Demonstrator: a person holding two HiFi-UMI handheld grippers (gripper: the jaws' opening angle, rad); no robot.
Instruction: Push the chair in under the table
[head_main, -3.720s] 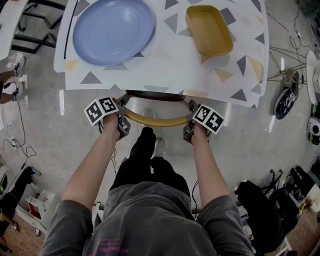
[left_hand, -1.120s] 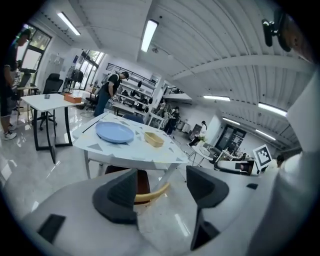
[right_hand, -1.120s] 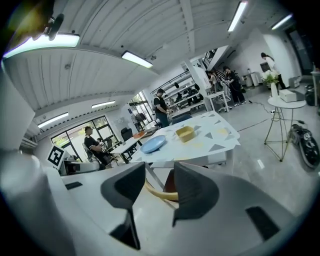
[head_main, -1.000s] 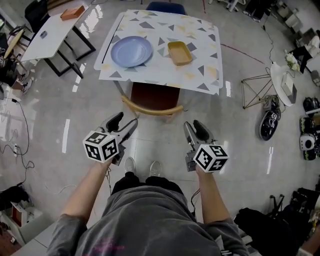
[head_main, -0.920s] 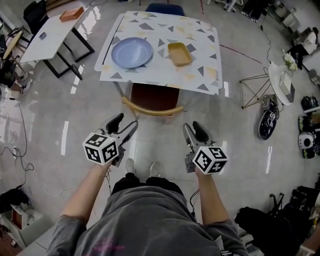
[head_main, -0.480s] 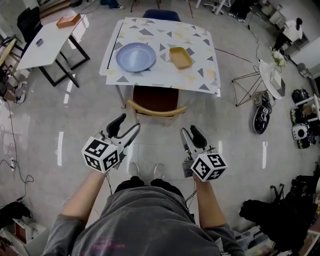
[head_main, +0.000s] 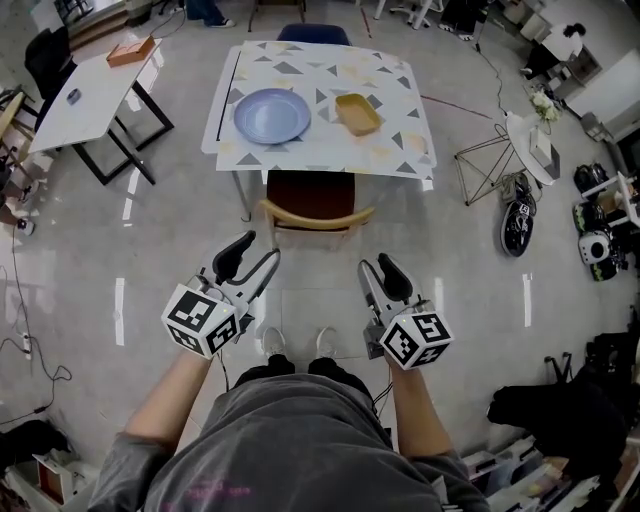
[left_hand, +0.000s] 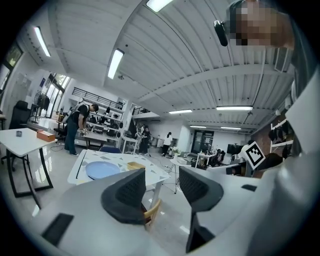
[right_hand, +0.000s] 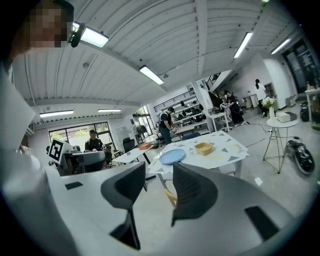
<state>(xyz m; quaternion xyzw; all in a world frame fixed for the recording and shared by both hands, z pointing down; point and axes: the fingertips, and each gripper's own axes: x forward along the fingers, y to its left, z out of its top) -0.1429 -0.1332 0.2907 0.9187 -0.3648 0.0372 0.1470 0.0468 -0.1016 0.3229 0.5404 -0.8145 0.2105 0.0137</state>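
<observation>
Wooden backrest and dark red seat mark the chair (head_main: 312, 198), which stands at the near edge of the desk (head_main: 330, 150). The front of its seat is tucked beneath the patterned top, and the curved backrest stands clear on the person's side. On the desk lie a blue plate (head_main: 271, 115) and a yellow tray (head_main: 358, 113), side by side and apart.

Both forearms (head_main: 170, 400) reach forward from the torso, roughly parallel, one on either side of the person's shoes (head_main: 298, 342) on the grey floor (head_main: 130, 250). Each hand carries its tool pointing towards the chair and close to level, with the marker cube (head_main: 200, 320) nearest the body.

The left claw (head_main: 258, 250) hangs well short of the chair, left of the backrest's line. Its jaws are part-way apart and closing, and only open air lies between them. In the left gripper view the backrest shows far beyond that gap, untouched.

The right claw (head_main: 374, 265) hangs at about the same distance from the chair, right of the backrest's line. Its jaws stand apart and hold nothing, and the right gripper view shows the desk and chair far beyond them.
</observation>
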